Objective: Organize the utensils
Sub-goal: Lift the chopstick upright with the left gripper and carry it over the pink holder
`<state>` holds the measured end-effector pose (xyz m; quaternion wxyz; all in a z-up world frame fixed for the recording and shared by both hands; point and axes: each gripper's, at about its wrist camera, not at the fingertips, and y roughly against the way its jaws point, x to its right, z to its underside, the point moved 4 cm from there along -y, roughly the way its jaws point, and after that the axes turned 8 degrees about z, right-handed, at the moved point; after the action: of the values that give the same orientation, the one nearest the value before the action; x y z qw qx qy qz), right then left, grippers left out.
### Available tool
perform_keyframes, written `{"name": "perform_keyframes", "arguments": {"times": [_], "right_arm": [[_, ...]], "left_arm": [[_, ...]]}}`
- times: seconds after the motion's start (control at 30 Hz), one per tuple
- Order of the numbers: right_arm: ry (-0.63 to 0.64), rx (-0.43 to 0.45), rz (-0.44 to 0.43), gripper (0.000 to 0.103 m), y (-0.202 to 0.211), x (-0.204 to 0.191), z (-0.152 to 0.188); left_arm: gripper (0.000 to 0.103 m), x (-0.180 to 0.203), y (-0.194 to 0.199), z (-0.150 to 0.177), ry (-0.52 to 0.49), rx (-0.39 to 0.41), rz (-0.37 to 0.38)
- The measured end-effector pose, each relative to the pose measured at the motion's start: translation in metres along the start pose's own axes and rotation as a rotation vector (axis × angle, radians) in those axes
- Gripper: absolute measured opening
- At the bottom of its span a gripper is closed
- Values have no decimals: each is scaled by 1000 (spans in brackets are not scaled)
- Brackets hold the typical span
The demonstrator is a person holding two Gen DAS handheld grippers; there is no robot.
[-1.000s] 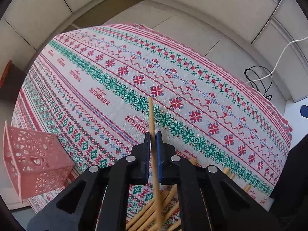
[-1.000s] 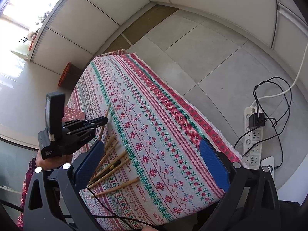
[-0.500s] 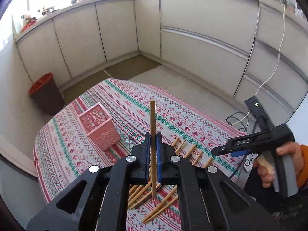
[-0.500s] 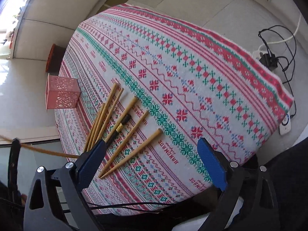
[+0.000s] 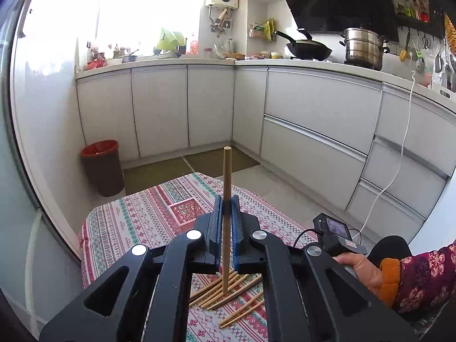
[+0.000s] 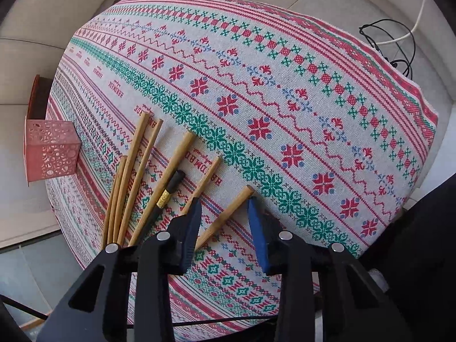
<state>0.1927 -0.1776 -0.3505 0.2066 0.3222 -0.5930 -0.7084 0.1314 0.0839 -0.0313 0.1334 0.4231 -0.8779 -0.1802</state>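
kitchen table (image 6: 256, 65): left tool (image 5: 227, 213) clamps one chopstick (image 5: 227, 176) upright for the pink basket (image 5: 185, 212) at 11 o'clock; right tool (image 6: 223, 213) gapes over another chopstick (image 6: 225, 216).

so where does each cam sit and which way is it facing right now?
Left wrist: on the left gripper, raised, facing level across the kitchen cabinets; it is shut on one chopstick; the person's right hand shows.
Right wrist: on the right gripper, open, looking down at the tablecloth and loose chopsticks; no hand visible.
Shared: pink basket, the cloth and the chopstick pile.
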Motion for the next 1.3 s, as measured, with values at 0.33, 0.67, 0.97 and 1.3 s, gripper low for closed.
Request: {"name": "perform_keyframes", "arguments": {"times": [0.33,0.67,0.97,1.3], "right_arm": [[-46,48,27,11,0,0,-13],[199,266,-97,8,74,-12,5],[408,540,-242,8,207,-53,23],[536,855,-412,8,324,-124,0]], "left_arm": [[5,-4,10,4,45,28,-6],[5,-17,12,7,127,26,-41],[5,-30,1,-16,189,45,-83],[5,-66,-38,-75,249,154,-181]]}}
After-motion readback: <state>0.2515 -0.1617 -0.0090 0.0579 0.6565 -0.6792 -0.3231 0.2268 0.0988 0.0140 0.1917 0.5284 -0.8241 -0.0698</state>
